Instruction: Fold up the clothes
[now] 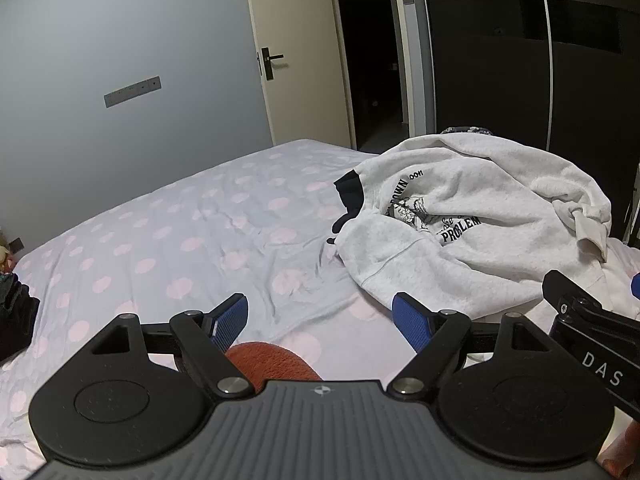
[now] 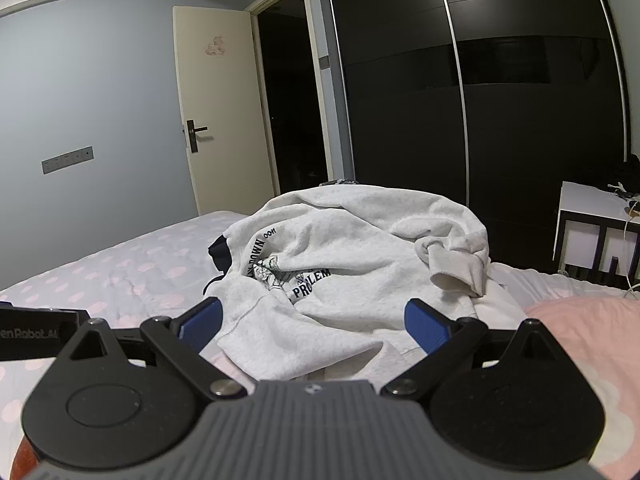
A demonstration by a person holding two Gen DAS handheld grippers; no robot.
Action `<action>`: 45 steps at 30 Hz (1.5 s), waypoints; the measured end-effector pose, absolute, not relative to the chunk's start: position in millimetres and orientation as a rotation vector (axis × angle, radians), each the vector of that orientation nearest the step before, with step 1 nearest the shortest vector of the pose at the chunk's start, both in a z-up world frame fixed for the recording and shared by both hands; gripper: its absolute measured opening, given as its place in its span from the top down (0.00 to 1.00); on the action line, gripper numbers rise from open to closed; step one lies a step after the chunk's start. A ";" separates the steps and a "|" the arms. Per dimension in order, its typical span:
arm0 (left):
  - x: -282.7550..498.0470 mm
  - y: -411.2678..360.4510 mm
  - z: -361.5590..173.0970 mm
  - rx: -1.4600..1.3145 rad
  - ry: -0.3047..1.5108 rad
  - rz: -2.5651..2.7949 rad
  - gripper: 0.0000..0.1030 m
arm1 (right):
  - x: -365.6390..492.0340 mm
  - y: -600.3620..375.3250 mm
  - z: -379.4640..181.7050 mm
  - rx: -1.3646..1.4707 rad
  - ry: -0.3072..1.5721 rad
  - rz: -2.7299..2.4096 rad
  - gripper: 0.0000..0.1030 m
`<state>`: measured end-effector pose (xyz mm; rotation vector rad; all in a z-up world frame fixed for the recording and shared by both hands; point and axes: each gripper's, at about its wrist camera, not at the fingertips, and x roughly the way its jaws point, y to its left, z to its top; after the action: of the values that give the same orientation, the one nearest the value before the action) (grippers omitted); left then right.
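A crumpled pale grey sweatshirt [image 1: 472, 224] with black print lies in a heap on the bed, over a dark garment [image 1: 350, 196]. It also shows in the right wrist view [image 2: 352, 256]. My left gripper [image 1: 320, 320] is open and empty, low over the sheet, to the left of the heap. A red-orange fuzzy thing [image 1: 272, 362] lies under it. My right gripper [image 2: 316, 322] is open and empty, right in front of the sweatshirt's near edge. Its body shows at the right of the left wrist view [image 1: 592, 328].
The bed has a lilac sheet with pink dots [image 1: 168, 240]. A pink pillow [image 2: 592, 344] lies at the right. A white bedside table [image 2: 592, 224] and a dark wardrobe [image 2: 480, 100] stand behind. A dark item [image 1: 16, 312] sits at the left edge.
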<state>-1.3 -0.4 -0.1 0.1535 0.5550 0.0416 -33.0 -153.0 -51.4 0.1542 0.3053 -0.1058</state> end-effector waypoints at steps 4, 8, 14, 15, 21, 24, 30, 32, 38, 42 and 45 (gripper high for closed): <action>-5.0 -1.3 -0.5 0.126 0.561 0.014 0.09 | -29.7 -159.1 -51.6 0.201 0.326 -0.084 0.04; -2.0 -0.1 -1.3 0.093 0.575 -0.012 0.09 | -29.2 -164.2 -49.1 0.203 0.316 -0.083 0.04; -4.7 -0.4 -0.6 0.088 0.539 -0.028 0.09 | -29.3 -155.5 -48.5 0.175 0.315 -0.107 0.04; -5.5 -0.1 -0.2 0.088 0.529 -0.029 0.09 | -29.3 -155.8 -48.1 0.176 0.317 -0.108 0.04; -8.5 4.7 2.5 0.062 0.499 -0.022 0.09 | -31.7 -150.6 -45.9 0.158 0.307 -0.108 0.04; -9.7 6.6 2.0 0.058 0.492 -0.016 0.09 | -32.8 -147.4 -44.3 0.144 0.296 -0.102 0.04; -15.5 11.2 1.5 0.052 0.479 -0.019 0.09 | -34.7 -144.0 -41.7 0.132 0.286 -0.093 0.04; -15.1 12.4 0.4 0.048 0.485 -0.019 0.09 | -34.7 -143.9 -41.7 0.131 0.286 -0.090 0.04; -13.3 15.9 -2.9 0.036 0.503 -0.021 0.09 | -34.8 -144.0 -42.8 0.136 0.298 -0.070 0.04; -12.2 18.4 -5.1 0.028 0.515 -0.019 0.09 | -35.0 -143.7 -43.3 0.135 0.303 -0.058 0.04; -11.0 18.6 -5.9 0.022 0.522 -0.016 0.09 | -34.7 -143.9 -43.5 0.135 0.308 -0.052 0.04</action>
<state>-10.9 18.6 -5.9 0.0223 0.5222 -0.0159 -34.7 -143.8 -43.5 0.1353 0.3076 -0.0521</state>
